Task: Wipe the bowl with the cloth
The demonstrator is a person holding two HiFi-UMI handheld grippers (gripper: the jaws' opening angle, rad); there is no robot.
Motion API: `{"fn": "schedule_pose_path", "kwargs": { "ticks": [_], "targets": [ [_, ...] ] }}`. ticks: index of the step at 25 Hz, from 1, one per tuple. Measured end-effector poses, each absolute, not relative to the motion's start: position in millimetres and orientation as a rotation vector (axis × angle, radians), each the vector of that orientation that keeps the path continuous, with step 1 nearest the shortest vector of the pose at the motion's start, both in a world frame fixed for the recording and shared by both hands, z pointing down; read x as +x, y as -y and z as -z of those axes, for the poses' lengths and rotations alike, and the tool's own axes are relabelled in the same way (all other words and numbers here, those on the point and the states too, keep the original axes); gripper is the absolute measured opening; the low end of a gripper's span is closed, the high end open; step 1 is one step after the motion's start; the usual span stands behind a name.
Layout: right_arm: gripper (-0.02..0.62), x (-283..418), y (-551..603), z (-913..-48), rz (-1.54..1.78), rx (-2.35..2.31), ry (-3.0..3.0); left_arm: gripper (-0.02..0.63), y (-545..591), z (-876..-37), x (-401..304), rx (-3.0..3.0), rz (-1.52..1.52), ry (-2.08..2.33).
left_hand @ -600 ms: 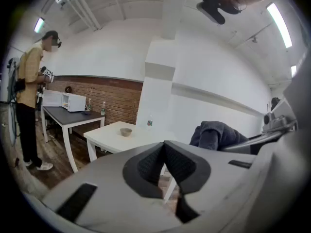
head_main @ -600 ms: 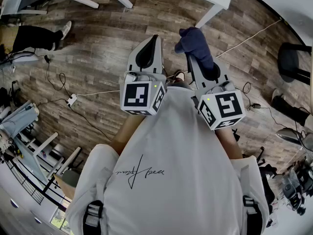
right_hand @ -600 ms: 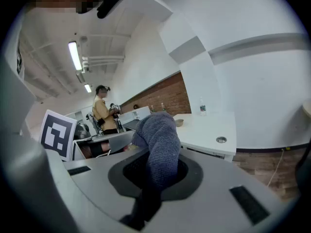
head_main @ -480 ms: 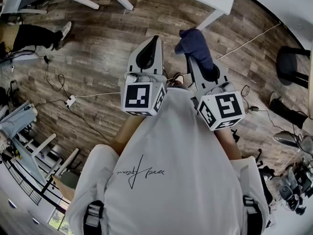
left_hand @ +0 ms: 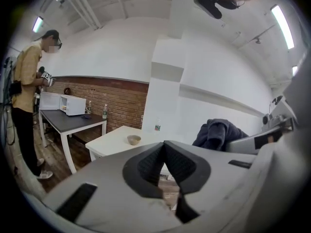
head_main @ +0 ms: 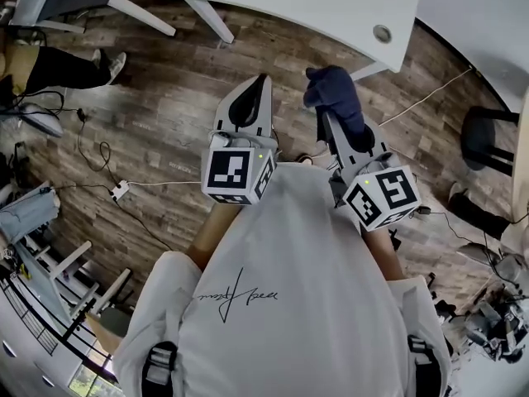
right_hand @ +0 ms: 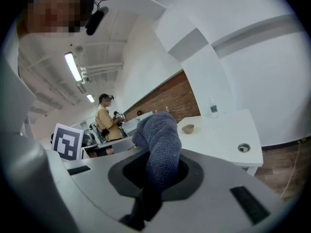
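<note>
Standing over a wood-plank floor (head_main: 165,81) in a white T-shirt (head_main: 281,296), with a two-jaw gripper in each hand, both held out in front of the body. Clamping a dark blue cloth (head_main: 331,89) in the right gripper (head_main: 335,121), pads pressed on the lower end of the fabric, the bunched top rising clear of the jaws and leaning toward the left gripper (head_main: 259,89). Carrying nothing in that left gripper, its jaws closed together tip to tip, with only a sliver of floor visible through the small gap beneath the meeting point. Pointing both grippers forward, side by side but not touching, toward a white table (head_main: 314,7) just ahead.

Showing, in both gripper views, a small tan bowl (left_hand: 133,139) upright on that tabletop, well apart from cloth and grippers alike and touched by neither. Showing also a clear water bottle (left_hand: 158,126) at the table's far side, by the white wall, and a round cable grommet (head_main: 381,33) set into the top near the closer edge.

Off to the left in the left gripper view: a second person (left_hand: 26,91) in a mustard shirt and dark trousers, standing beside a dark table (left_hand: 73,123) with a white microwave (left_hand: 73,104) on it, against a brick wall (left_hand: 116,98).
</note>
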State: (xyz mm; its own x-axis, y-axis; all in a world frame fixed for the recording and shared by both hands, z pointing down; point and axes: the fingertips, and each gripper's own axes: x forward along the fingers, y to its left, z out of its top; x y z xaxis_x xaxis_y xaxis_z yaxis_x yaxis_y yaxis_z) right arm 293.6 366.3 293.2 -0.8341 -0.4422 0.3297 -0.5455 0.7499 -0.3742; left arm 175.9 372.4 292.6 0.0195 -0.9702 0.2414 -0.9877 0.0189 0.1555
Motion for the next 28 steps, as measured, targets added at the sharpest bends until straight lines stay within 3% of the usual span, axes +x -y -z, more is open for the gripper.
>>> {"fn": "schedule_pose_path", "kwargs": {
  "ticks": [11,28],
  "targets": [
    [0.035,217.7,-322.3,-289.1,-0.659,0.879,2.671,0.008,-348.6,-282.1,77.1,2.049,-0.018,1.961],
    [0.035,165.4,-263.6,-296.6,-0.691,0.948,2.631,0.012,-323.9,-302.4,14.8,1.995,-0.047,1.940]
  ]
}}
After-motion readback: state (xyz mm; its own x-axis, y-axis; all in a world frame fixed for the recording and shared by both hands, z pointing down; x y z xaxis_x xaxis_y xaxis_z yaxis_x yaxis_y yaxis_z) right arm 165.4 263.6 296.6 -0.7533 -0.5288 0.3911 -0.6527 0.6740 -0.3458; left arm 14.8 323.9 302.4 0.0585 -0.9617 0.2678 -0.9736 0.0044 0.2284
